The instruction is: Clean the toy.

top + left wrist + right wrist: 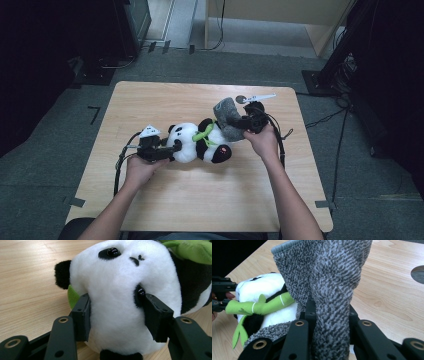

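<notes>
1. A plush panda (200, 142) lies on its side on the wooden counter (165, 205), between the two hand-held grippers.
2. The left gripper (116, 315) is clamped on the panda's white head: in the left gripper view one black pad presses in at each side of the face, denting the fur. Holding the toy steady looks done.
3. The right gripper (329, 315) is pinched tight on a fold of grey knitted cloth (324, 277), which looks like a small garment or sock. The cloth stands up from between its jaws.
4. In the high view the grey cloth sits at the panda's lower end, touching the body just beside the right gripper (248, 122); a strip of it curls under the toy's side.
5. A green plush bamboo stalk (259, 306) lies across the panda's chest, just ahead of the right gripper and to its left.
6. Judged from this, the cloth is gripped and brought to the toy but not yet pulled over it. Drawing it along the body remains.
</notes>
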Action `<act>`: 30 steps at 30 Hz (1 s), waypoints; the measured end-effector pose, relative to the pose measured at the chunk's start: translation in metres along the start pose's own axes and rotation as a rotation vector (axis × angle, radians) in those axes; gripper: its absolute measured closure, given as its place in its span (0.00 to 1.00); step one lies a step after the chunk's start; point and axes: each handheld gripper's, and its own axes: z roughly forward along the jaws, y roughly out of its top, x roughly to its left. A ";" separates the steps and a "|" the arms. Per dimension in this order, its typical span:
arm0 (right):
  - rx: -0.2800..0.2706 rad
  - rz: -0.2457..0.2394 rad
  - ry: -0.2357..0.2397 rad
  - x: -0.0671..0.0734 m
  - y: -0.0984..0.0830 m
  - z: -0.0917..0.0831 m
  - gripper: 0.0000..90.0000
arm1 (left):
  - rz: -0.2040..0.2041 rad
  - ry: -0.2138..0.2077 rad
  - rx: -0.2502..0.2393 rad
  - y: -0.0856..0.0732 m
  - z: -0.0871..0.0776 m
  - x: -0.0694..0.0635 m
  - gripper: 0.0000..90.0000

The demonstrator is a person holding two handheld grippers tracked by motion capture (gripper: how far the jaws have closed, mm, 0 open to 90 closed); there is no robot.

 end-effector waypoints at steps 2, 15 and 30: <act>-0.003 0.004 -0.001 -0.001 -0.002 -0.001 0.82 | 0.001 0.000 0.000 0.000 0.000 0.000 0.50; 0.000 0.008 -0.036 -0.015 -0.021 -0.004 0.84 | 0.003 -0.026 -0.009 -0.001 0.001 0.004 0.50; -0.113 0.026 -0.080 -0.014 -0.012 -0.041 0.83 | 0.012 -0.022 -0.003 0.000 0.000 0.004 0.48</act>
